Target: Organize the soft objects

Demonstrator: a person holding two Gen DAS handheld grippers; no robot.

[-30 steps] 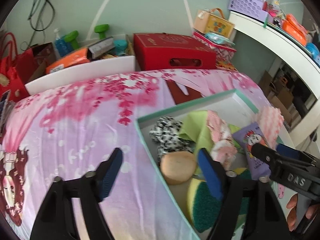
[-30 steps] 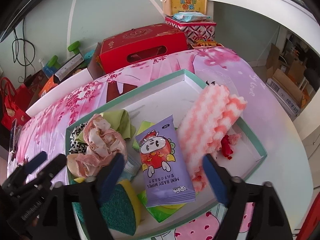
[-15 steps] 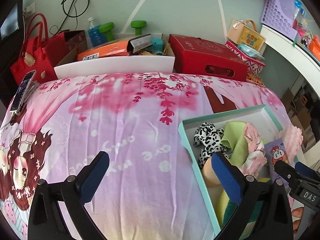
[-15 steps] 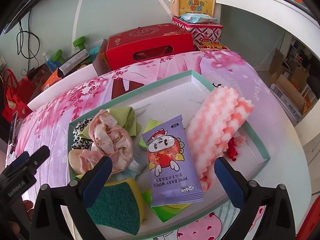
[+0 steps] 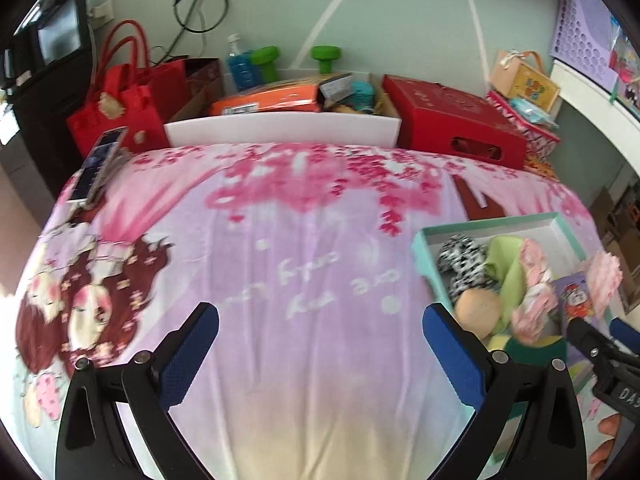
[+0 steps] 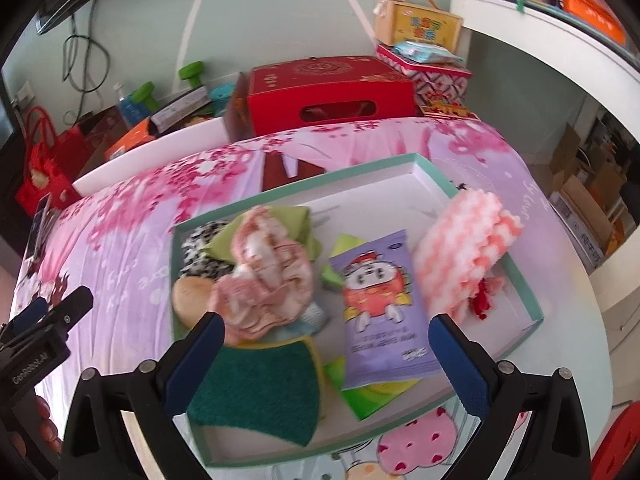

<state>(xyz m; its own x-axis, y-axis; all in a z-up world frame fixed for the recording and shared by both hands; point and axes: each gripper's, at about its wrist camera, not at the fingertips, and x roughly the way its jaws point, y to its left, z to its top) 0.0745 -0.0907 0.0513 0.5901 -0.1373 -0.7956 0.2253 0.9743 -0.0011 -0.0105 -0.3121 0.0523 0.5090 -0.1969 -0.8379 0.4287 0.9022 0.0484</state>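
1. Where the pink cherry-blossom bedsheet (image 5: 304, 264) covers the bed, a cartoon girl is printed at its left side and pale cursive writing runs across the middle, too blurred to read.
2. Behind the bed: pale green wall, white board (image 5: 282, 130), red gift box (image 6: 330, 94) with a cut-out handle, red tote bag (image 5: 120, 108), two green dumbbells (image 5: 294, 58), blue bottle (image 5: 240, 68), orange carton (image 5: 266, 102). A phone (image 5: 96, 170) lies on the sheet's far left corner.
3. Right side: white shelf (image 6: 560, 52) with a purple perforated basket (image 5: 584, 28); a yellow carry box (image 6: 418, 26) with Chinese print stands on a patterned tin.
4. Teal-rimmed tray (image 6: 528, 284) sits on the bed and holds the soft objects: purple wipes pack (image 6: 380, 308), pink-white wavy cloth (image 6: 464, 248), crumpled pink cloth (image 6: 268, 276), green cloth (image 6: 300, 220), black-white spotted fabric (image 6: 200, 256), tan round sponge (image 6: 190, 296), green-yellow scouring sponge (image 6: 260, 392).
5. Wipes pack carries a cartoon face; its lettering is blurred.
6. Left gripper (image 5: 320, 344): jaws spread wide over bare sheet, left of the tray, grasping nothing. Body lettering reads "GenRobot.AI" in the right view.
7. Right gripper (image 6: 326, 356): jaws released, wide apart above the tray's near half, empty. "DAS" is legible on it in the left view.
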